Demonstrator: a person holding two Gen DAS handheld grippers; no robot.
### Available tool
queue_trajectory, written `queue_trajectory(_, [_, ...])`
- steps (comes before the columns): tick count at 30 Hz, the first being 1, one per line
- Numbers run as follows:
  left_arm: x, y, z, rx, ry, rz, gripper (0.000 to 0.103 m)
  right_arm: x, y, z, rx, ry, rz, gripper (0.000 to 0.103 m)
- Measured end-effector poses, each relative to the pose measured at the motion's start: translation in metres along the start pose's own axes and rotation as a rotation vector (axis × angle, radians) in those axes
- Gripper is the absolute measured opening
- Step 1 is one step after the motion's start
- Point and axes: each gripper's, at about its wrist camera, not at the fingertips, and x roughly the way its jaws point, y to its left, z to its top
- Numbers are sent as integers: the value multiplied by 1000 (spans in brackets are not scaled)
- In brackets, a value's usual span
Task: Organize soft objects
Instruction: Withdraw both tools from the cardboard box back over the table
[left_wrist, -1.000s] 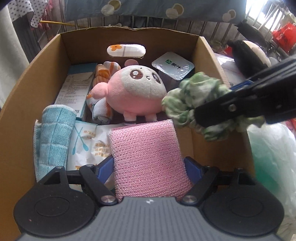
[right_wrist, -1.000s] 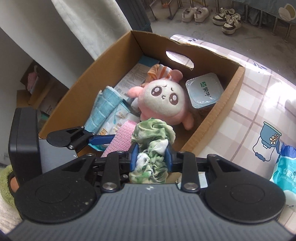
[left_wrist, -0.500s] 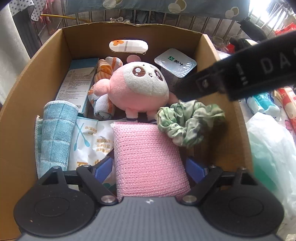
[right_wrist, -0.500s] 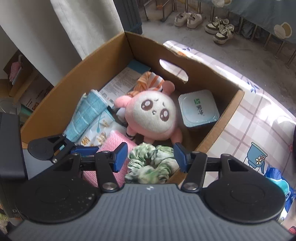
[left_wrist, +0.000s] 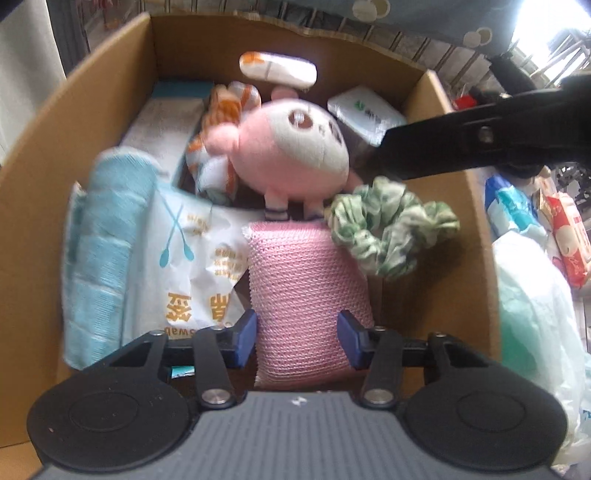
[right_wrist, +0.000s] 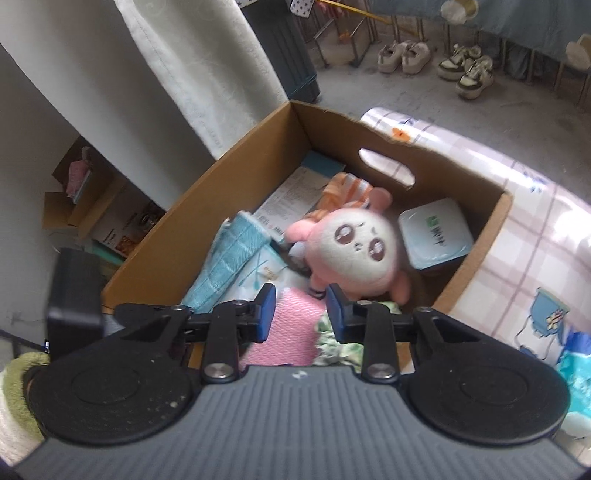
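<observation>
The left gripper has just been closing, and its blue pads now press both sides of the pink sponge, which stands inside the cardboard box. The right gripper has also just been closing; it is narrowed and holds nothing. The green scrunchie lies loose in the box, under and just behind it. Most soft things seem already packed: beyond the sponge sits the pink plush toy, to its left a blue towel. Some packets remain outside on the right. The right gripper's arm crosses above the scrunchie.
</observation>
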Motion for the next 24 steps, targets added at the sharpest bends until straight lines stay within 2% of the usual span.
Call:
queue_trajectory(2, [6, 2, -1, -7, 17, -4, 47, 11, 1, -1, 22, 50, 23, 31])
queue_trajectory(5, [-2, 6, -2, -16, -8, -9, 48, 30, 1, 0, 75, 156, 42, 33])
queue_trajectory(7, [-7, 10, -3, -21, -19, -5, 48, 40, 1, 1, 88, 210, 51, 44])
queue_trajectory(9, [-10, 14, -5, -31, -19, -6, 49, 49, 1, 3, 99, 245, 44, 61])
queue_trajectory(11, [-13, 18, -7, -39, -17, -9, 49, 59, -1, 7, 104, 272, 20, 67])
queue_trajectory(13, [-16, 20, -8, -38, -22, -6, 49, 68, -6, 9, 120, 294, -5, 69])
queue_trajectory(15, [-20, 21, -9, -36, -31, -3, 50, 72, -6, 15, 114, 279, -31, 72])
queue_trajectory(19, [-28, 17, -8, -21, -66, 4, 54, 70, -11, 27, 127, 210, -58, 73])
queue_trajectory(21, [-35, 16, -8, -21, -80, -14, 54, 59, -15, 30, 132, 166, -39, 73])
queue_trajectory(24, [-48, 12, -3, -24, -123, -34, 54, 29, -24, 29, 166, 79, 44, 73])
